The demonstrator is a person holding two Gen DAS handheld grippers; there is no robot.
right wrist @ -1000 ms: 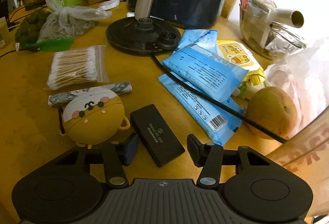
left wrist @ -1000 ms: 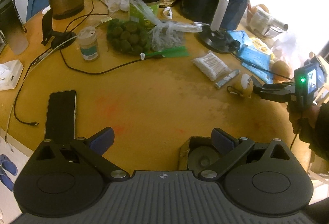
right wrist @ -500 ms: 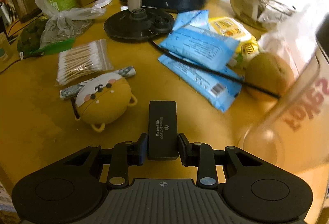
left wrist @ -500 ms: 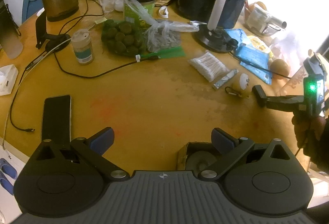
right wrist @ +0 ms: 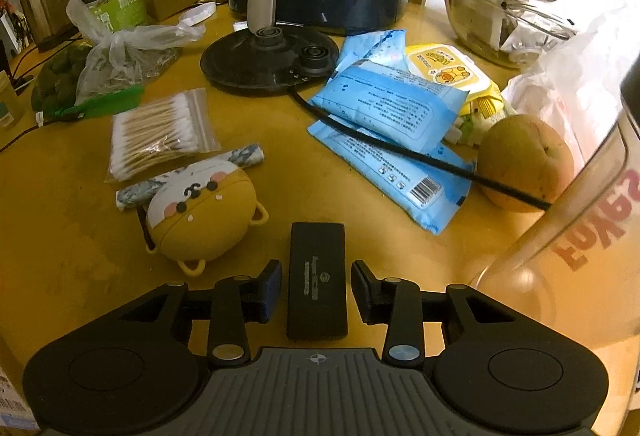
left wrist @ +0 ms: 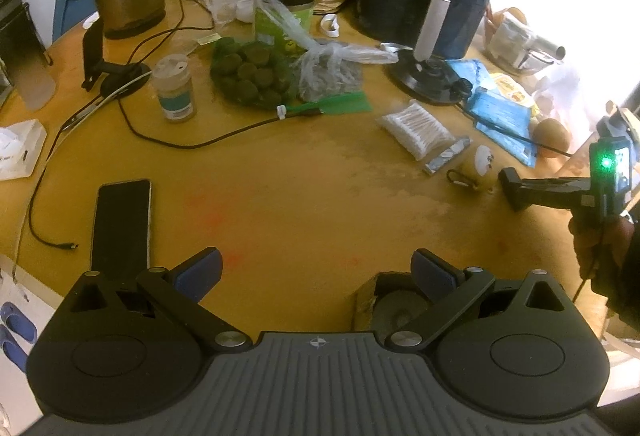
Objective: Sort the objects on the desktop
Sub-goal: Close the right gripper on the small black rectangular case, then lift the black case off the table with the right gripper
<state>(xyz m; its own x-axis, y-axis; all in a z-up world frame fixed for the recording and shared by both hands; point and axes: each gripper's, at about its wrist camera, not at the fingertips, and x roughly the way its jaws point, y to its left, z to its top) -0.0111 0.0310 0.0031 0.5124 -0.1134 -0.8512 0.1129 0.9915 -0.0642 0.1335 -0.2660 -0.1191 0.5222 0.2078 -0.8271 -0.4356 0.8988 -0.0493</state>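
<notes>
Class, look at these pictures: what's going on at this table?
A person is sorting a cluttered table with two handheld grippers. The right gripper straddles a small black box beside a bear-faced case. Its jaws have just been opening, and the pads look just clear of the box. The left gripper hangs open, holding nothing.

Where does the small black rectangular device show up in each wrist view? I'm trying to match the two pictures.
Left wrist view: the black device is far right, at the tip of the right claw, just right of the yellow bear-face case.
Right wrist view: bottom centre, lengthwise between the claw's fingers, with small gaps to the pads.
Shared landmark: the bear-face case, left of the device in both views.
</notes>
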